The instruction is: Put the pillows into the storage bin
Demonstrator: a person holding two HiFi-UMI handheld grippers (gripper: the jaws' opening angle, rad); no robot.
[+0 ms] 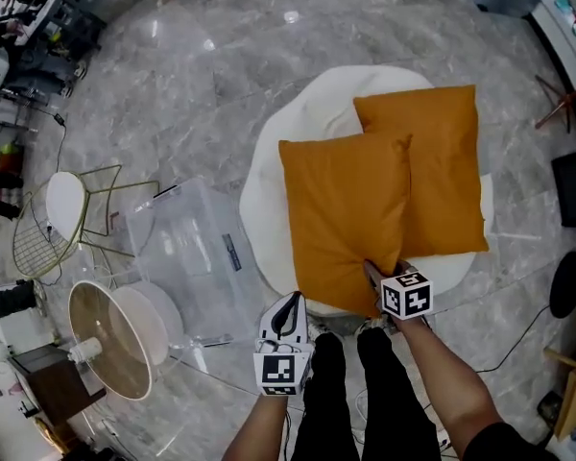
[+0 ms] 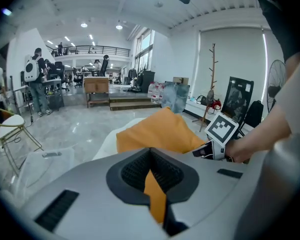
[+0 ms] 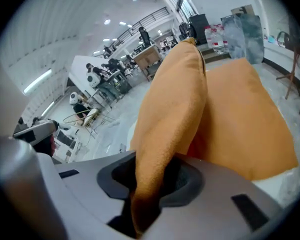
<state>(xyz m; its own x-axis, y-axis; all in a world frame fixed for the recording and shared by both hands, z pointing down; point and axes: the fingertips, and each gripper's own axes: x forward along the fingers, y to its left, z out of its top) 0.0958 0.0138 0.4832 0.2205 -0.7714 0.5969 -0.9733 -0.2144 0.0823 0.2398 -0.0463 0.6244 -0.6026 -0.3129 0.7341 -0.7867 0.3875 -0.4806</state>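
Two orange pillows lie on a white beanbag (image 1: 269, 152). The near pillow (image 1: 346, 219) overlaps the far pillow (image 1: 437, 166). My left gripper (image 1: 290, 305) is at the near pillow's lower left corner, and in the left gripper view (image 2: 153, 186) a strip of orange fabric (image 2: 155, 196) is pinched between its shut jaws. My right gripper (image 1: 376, 277) is shut on the near pillow's lower right edge, and a thick fold of the pillow (image 3: 162, 134) fills its jaws (image 3: 150, 184). The clear plastic storage bin (image 1: 197, 253) stands on the floor to the left of the beanbag.
A gold wire chair with a white seat (image 1: 62, 214) and a round white lamp-like object (image 1: 115, 339) stand left of the bin. A black round stand (image 1: 566, 284) and a cable lie at the right. A coat rack (image 2: 211, 79) and distant people (image 2: 37, 79) show in the left gripper view.
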